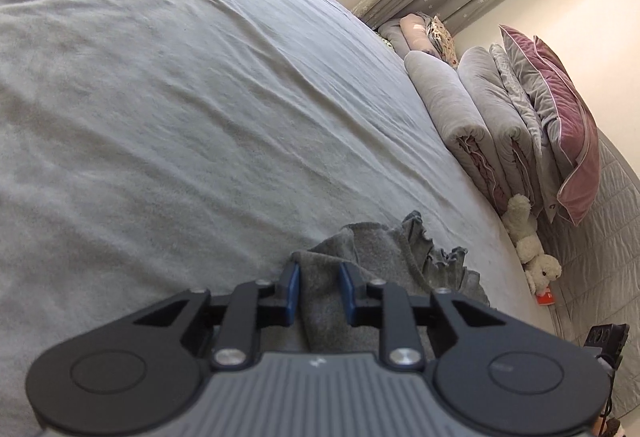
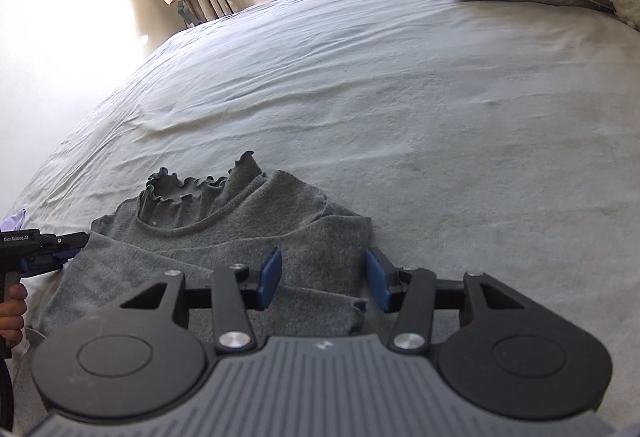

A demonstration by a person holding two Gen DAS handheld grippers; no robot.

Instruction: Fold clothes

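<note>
1. While the grey knitted sweater with a frilled collar (image 2: 224, 233) lies crumpled on the pale grey bedsheet (image 2: 400, 97), both grippers sit at its near edges.
2. Left gripper (image 1: 319, 289): its 2 blue pads (image 1: 293, 287) stand a narrow gap apart with a fold of the sweater (image 1: 372, 257) between them; whether they press the cloth I cannot tell.
3. Right gripper (image 2: 323, 279): its jaws stand about half open over a sleeve end, the blue pads (image 2: 270, 273) clear of the fabric, holding nothing.
4. Seen from the right wrist, the left gripper (image 2: 74, 243) meets the sweater's left edge; white lettering on its black body reads "GenRobot.AI", and a hand (image 2: 12, 311) grips its handle.
5. Rolled grey quilts (image 1: 472, 117), a pink velvet pillow (image 1: 560, 117) and a cream plush toy (image 1: 528, 241) line the bed's far side.
</note>
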